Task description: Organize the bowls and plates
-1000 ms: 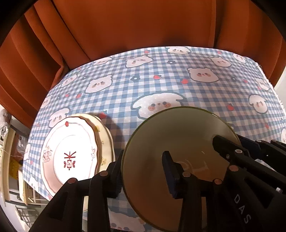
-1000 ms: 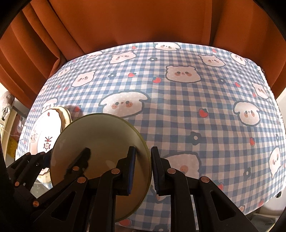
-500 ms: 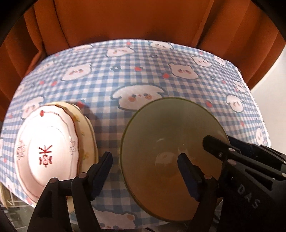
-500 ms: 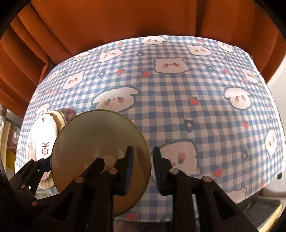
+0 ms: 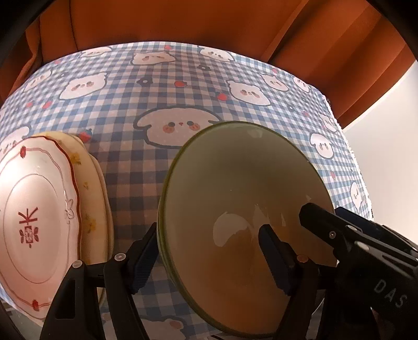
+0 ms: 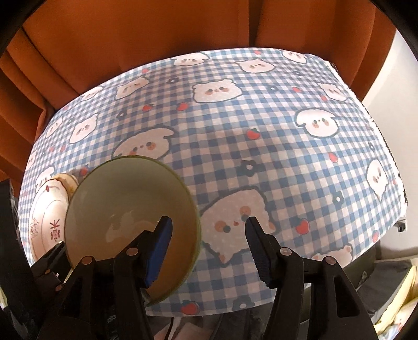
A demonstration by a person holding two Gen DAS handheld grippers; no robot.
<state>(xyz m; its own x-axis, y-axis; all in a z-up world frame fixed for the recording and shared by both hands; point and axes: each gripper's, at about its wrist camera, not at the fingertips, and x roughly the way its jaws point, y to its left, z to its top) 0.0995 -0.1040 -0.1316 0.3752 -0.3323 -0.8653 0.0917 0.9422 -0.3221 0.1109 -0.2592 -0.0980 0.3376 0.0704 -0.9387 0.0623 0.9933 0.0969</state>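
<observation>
We see the green bowl [image 5: 235, 198] on the counter [image 6: 261, 130]; left tool [image 5: 209, 251] closing, right tool [image 6: 207, 245] opening, both straddling its rim without pressing.

The pink plate [image 5: 39, 217] hides most of the plates beneath.

Backdrop and table covering, two wrist views.

Tablecloth [image 5: 183, 86]: blue-and-white gingham printed with white bear and puppy faces, small red strawberries and dark flowers; fills the middle of both frames, its far edge curving across the upper part. Curtain [image 5: 183, 23]: rust-orange, hanging in vertical folds behind the table, across the top and upper corners of both frames. Wall [image 5: 386, 146]: pale, plain, at the right edge beyond the curtain. Clutter [image 6: 397, 308]: pale, blurred items below the table edge, lower right of the right wrist view; not identifiable.
</observation>
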